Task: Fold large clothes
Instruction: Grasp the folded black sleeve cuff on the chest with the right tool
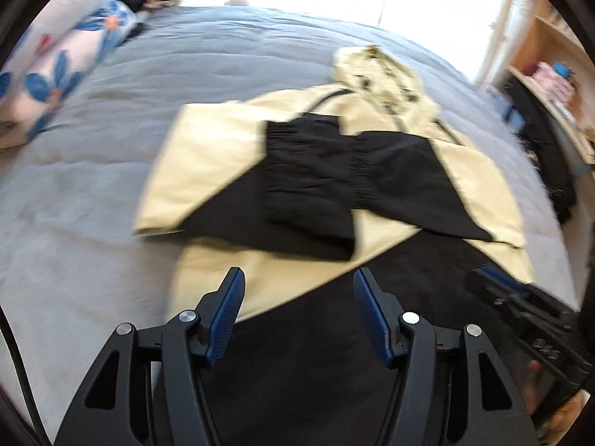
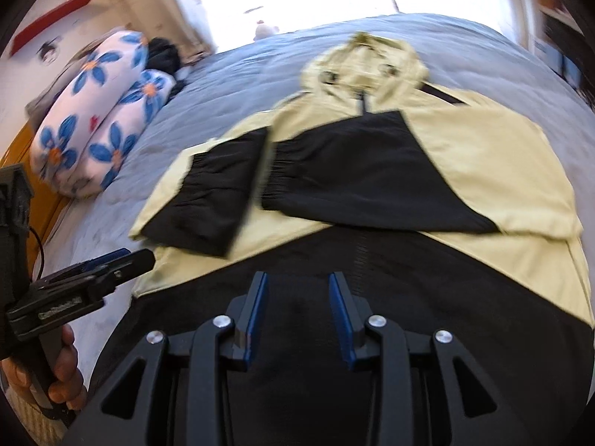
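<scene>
Your left gripper (image 1: 297, 290) & right gripper (image 2: 297, 291), jaws spread, empty, hover over jacket (image 1: 208, 156) hem; its long axis runs straight ahead toward hood (image 2: 366, 61).

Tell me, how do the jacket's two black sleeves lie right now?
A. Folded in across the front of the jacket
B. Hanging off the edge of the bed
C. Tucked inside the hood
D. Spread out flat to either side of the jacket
A: both black sleeves lie folded in over the front of the cream and black jacket, their gathered cuffs near the middle, below the hood, on the grey bed.
</scene>
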